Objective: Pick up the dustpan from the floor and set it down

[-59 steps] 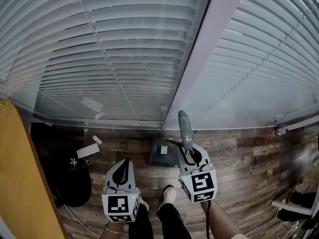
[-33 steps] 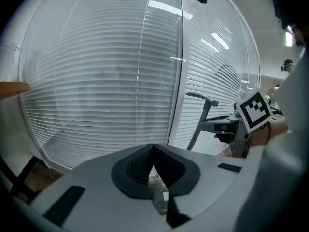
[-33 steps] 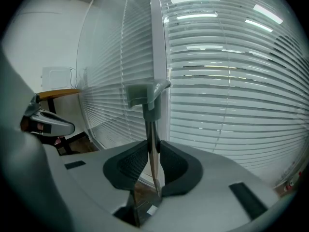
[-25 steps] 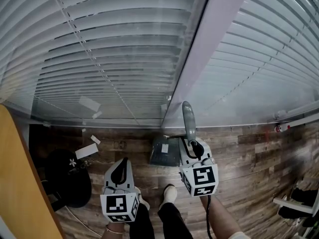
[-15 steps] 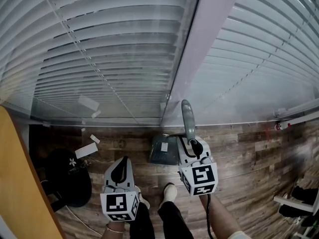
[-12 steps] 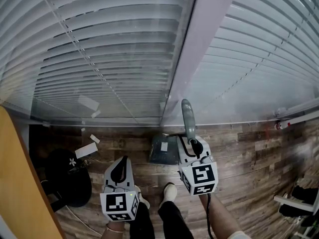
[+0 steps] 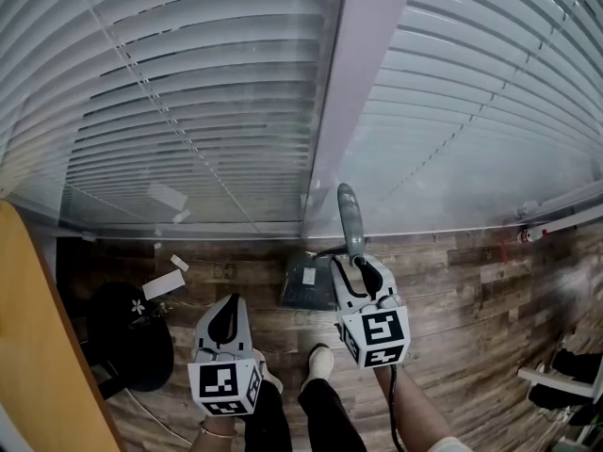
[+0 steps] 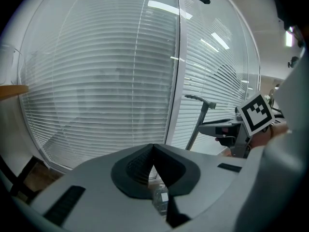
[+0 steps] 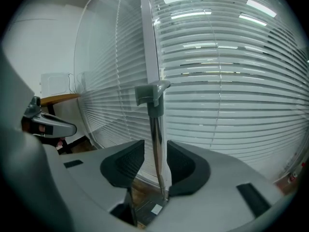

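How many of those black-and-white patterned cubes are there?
2: one cube on the left gripper, bottom left; the other cube on the right gripper, by the dustpan handle.

Left gripper (image 7: pixel 231 305), lower left of centre: pale grey shell, black ribbed pads, white cube (image 7: pixel 224 387) bearing black square markers; right gripper (image 7: pixel 358 271), lower centre: same grey shell and black pads, marker cube (image 7: pixel 380 331), thin black cable (image 7: pixel 394 411) running from its underside; dark trousers (image 7: pixel 325 420); light shoe (image 7: pixel 318 360); thin wristband (image 7: pixel 213 432) at the bottom edge.
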